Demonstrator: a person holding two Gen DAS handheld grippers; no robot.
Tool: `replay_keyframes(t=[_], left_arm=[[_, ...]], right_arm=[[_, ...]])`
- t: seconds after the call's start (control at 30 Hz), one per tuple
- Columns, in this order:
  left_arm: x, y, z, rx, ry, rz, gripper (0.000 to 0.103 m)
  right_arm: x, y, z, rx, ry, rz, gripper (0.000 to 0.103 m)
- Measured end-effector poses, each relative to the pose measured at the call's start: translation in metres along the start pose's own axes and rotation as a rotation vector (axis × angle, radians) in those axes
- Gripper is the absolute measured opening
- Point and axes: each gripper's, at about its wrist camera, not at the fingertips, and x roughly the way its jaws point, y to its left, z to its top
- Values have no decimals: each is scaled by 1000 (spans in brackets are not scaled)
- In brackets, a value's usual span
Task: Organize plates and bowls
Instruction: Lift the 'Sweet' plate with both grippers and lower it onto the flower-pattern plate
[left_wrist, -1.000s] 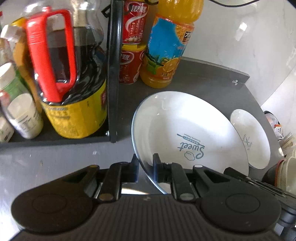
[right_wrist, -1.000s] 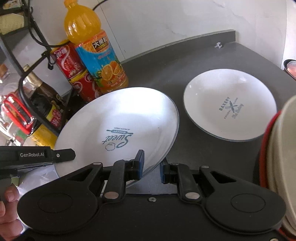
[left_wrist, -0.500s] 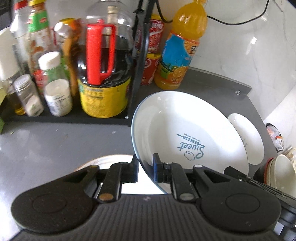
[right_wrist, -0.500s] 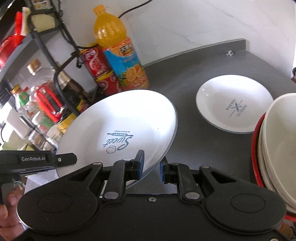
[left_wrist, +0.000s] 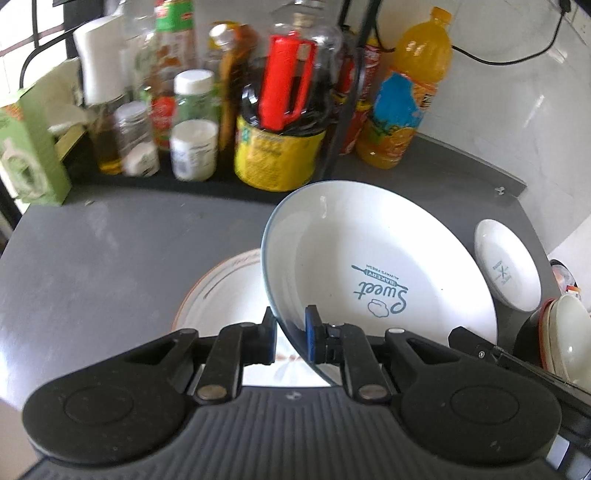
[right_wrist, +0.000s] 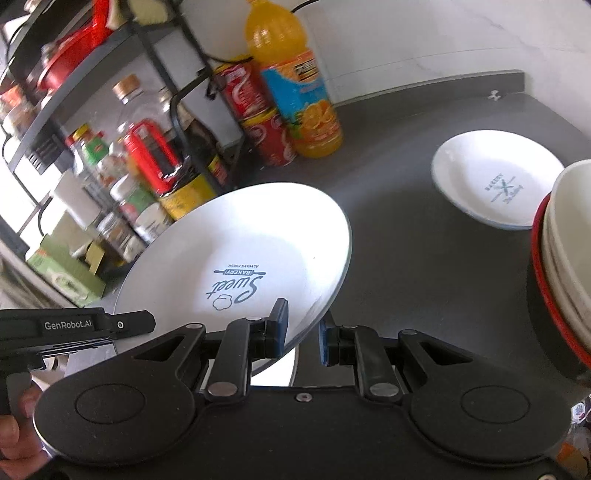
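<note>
A large white plate (left_wrist: 369, 266) printed with "Sweet Bakery" is held tilted above the dark grey counter (left_wrist: 103, 258), gripped at opposite edges by both grippers. The left gripper (left_wrist: 290, 334) is closed almost fully on the plate's near-left rim, with the blue pads (left_wrist: 309, 334) pressed to either face of the rim. The right gripper (right_wrist: 301, 332) is likewise narrowed onto the plate's near-right rim; a small gap is seen beside its right pad, so full contact there cannot be told.

Under the raised plate, a second plate with an orange-brown rim line (left_wrist: 221, 295) lies flat on the counter. Farther right, a smaller white plate (right_wrist: 495, 184) rests on the counter, well apart. At the near right, a stack of white bowls (right_wrist: 569, 251) sits in a red-rimmed one.

At the far left, bottles and jars are crowded on a black rack (left_wrist: 332, 133), with an orange drink bottle (left_wrist: 402, 92) and red cans (right_wrist: 258, 118) just beside it.
</note>
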Motion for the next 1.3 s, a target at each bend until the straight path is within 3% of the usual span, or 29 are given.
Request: replay_keyframes(t=[0.67, 1.3], left_arm=[[-20, 27, -52, -88, 64, 50, 15], [-4, 34, -50, -81, 116, 61, 17]], right_arm=[[-9, 20, -42, -66, 75, 16, 16], [5, 34, -46, -127, 125, -40, 16]])
